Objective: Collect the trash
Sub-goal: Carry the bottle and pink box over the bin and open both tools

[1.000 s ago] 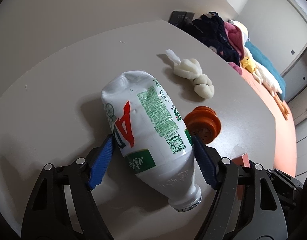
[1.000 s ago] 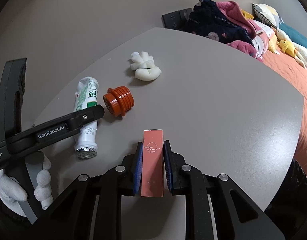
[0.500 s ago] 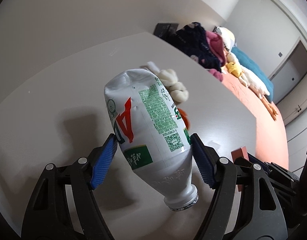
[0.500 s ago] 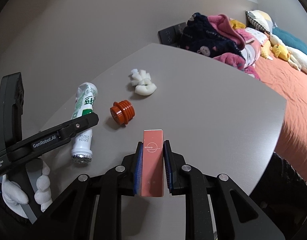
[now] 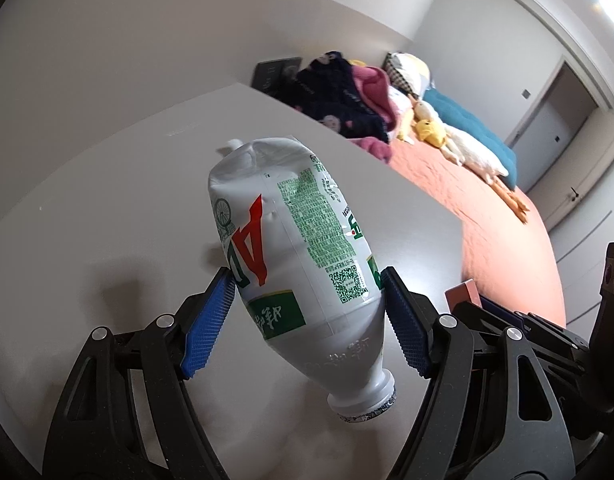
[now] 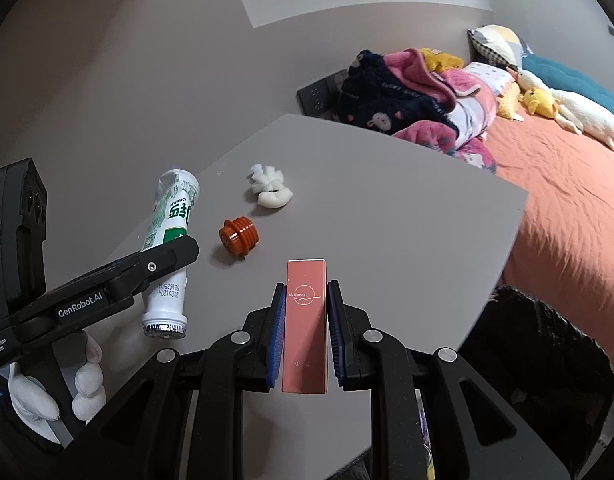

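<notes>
Both grippers now higher off table: left gripper pinching crushed bottle, right gripper clamping pink box. Orange cap, white wad near table's far-left edge.

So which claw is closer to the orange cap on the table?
Left. In the right wrist view, the left claw, holding the white bottle, hangs just beside the orange cap. The right claw, gripping the pink box, sits farther back.
</notes>
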`<move>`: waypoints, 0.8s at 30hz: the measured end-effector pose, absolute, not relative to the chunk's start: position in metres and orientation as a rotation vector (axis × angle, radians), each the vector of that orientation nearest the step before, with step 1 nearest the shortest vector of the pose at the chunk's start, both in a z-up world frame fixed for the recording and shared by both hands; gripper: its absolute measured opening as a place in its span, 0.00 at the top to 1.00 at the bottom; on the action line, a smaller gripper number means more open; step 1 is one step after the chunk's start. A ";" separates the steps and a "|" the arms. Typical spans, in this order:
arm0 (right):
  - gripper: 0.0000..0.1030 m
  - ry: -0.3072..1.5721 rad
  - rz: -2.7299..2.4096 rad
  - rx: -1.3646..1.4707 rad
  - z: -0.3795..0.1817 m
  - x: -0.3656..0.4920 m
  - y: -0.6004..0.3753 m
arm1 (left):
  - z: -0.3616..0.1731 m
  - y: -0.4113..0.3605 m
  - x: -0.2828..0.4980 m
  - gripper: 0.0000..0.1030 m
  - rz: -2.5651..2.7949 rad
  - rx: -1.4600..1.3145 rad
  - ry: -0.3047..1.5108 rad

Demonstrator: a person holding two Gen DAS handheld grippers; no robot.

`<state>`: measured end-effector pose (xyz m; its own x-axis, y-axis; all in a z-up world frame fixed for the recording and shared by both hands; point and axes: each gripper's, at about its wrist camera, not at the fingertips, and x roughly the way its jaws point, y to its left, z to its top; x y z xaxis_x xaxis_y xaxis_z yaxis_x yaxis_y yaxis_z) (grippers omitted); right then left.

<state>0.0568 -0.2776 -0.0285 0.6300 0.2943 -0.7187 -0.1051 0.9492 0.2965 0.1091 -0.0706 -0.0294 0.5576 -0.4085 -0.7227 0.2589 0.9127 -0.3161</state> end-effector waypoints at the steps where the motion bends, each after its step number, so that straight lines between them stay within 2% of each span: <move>1: 0.79 0.854 0.225 0.239 -0.026 0.053 -0.281 | -0.027 -0.075 0.107 0.30 -0.408 -0.176 0.892; 24: 0.79 0.765 0.088 0.297 0.002 -0.013 -0.352 | 0.003 -0.159 0.069 0.30 -0.622 -0.087 0.840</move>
<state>-0.0125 -0.3523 0.0020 0.7197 0.1854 -0.6691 0.0295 0.9546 0.2963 0.0688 -0.1593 0.0031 0.5016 -0.5475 -0.6698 0.4811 0.8200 -0.3100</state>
